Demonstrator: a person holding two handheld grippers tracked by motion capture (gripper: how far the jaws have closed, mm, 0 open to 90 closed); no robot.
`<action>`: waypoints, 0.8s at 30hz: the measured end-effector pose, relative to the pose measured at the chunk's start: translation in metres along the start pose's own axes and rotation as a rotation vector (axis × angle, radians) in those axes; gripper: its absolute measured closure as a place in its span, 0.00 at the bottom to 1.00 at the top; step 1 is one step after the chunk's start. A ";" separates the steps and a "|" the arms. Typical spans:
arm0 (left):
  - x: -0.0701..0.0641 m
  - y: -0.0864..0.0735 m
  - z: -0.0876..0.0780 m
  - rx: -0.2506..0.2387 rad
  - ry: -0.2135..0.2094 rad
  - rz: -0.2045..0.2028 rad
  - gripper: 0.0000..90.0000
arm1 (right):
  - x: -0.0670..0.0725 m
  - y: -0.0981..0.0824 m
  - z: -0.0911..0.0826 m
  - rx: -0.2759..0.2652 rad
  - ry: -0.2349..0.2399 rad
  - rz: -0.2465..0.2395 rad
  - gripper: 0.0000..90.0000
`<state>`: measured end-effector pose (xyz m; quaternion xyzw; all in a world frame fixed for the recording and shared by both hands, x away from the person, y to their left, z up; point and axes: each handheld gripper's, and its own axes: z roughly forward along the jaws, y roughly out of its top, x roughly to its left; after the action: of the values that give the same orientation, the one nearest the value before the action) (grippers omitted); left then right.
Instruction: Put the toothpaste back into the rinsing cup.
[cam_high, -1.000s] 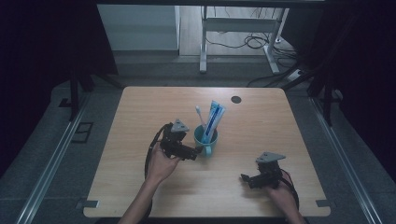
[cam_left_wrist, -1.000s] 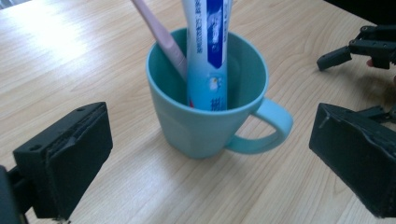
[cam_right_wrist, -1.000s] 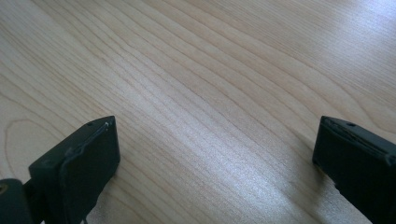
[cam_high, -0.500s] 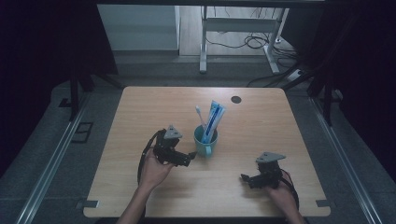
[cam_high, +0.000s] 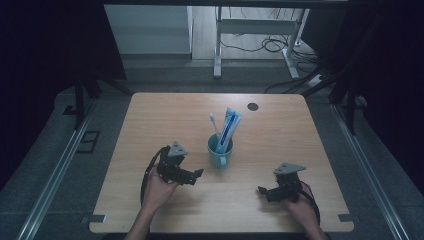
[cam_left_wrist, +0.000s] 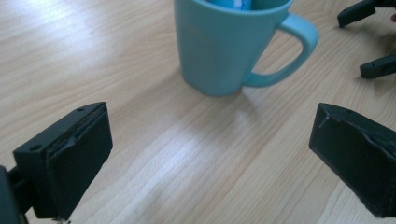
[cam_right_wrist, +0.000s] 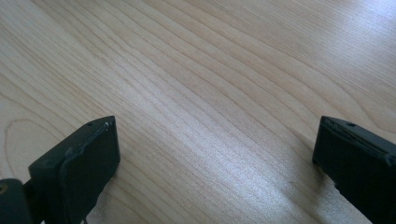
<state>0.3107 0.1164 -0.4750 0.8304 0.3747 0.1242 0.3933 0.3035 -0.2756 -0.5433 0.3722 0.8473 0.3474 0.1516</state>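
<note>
Left gripper (cam_high: 196, 174): jaws spread wide, holding nothing, low over the wooden table (cam_high: 150, 125). The teal mug (cam_left_wrist: 219, 44) stands at its 12 o'clock, near but apart, handle toward 3 o'clock in the left gripper view. A toothpaste tube (cam_high: 230, 130) and toothbrush (cam_high: 214, 122) stand inside it. Right gripper (cam_high: 264, 192): jaws released, empty, over bare wood at the mug's 4 o'clock, well apart.
</note>
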 end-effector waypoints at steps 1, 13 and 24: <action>0.000 -0.002 -0.001 0.000 0.002 -0.002 0.00 | 0.000 0.000 0.000 0.000 0.000 0.001 0.00; 0.003 -0.026 -0.002 0.010 0.007 -0.021 0.00 | 0.000 0.000 0.000 0.001 0.000 0.002 0.00; 0.001 -0.045 0.006 0.032 0.018 -0.030 0.00 | 0.000 0.000 0.000 0.001 -0.001 0.003 0.00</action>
<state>0.2913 0.1323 -0.5128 0.8296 0.3925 0.1197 0.3786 0.3033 -0.2754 -0.5432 0.3737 0.8468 0.3469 0.1514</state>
